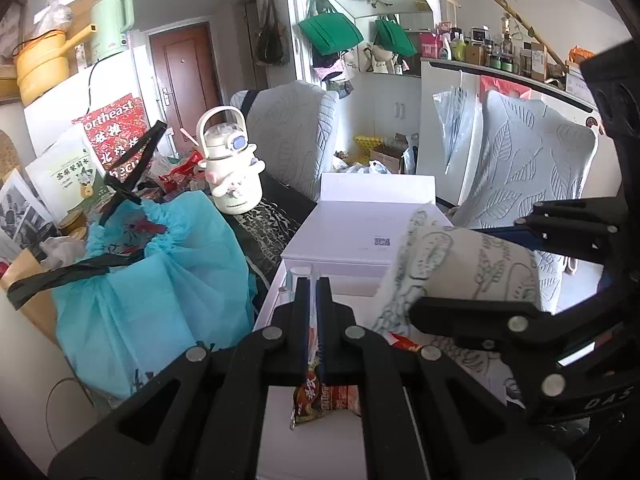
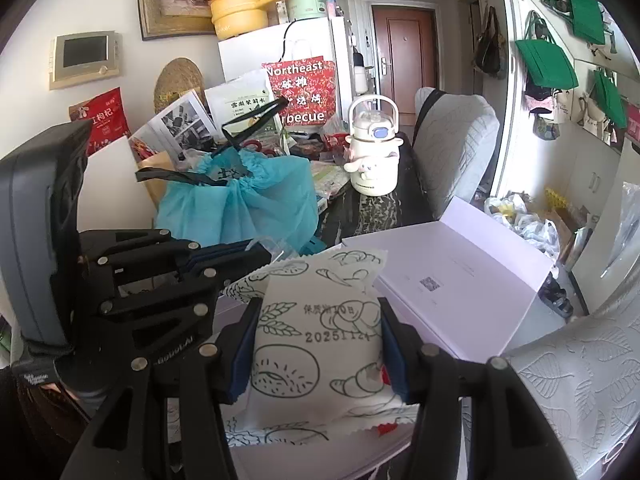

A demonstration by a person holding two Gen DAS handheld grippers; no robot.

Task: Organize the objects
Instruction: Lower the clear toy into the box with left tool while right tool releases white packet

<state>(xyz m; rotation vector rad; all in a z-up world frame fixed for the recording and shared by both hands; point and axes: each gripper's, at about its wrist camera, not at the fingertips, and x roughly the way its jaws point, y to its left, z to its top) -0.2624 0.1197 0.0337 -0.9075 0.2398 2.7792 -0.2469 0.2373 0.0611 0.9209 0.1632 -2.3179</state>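
My left gripper [image 1: 312, 280] is shut on the clear top edge of a small red-brown snack packet [image 1: 316, 398], which hangs below the fingers over an open white box [image 1: 344, 240]. My right gripper [image 2: 316, 312] is shut on a puffy white bread packet [image 2: 316, 344] printed with line drawings and a date stamp. In the left wrist view that bread packet [image 1: 460, 256] and the right gripper [image 1: 472, 264] are close on the right, also over the box. The left gripper [image 2: 240, 254] appears at the left of the right wrist view. The box [image 2: 460, 272] carries a small QR code.
A blue drawstring bag [image 1: 160, 280] with black cords sits left of the box on the dark table. Behind it stand a white character bottle [image 1: 232, 168], snack bags and papers. Two leaf-patterned chairs [image 1: 532, 168] stand at the far side and right.
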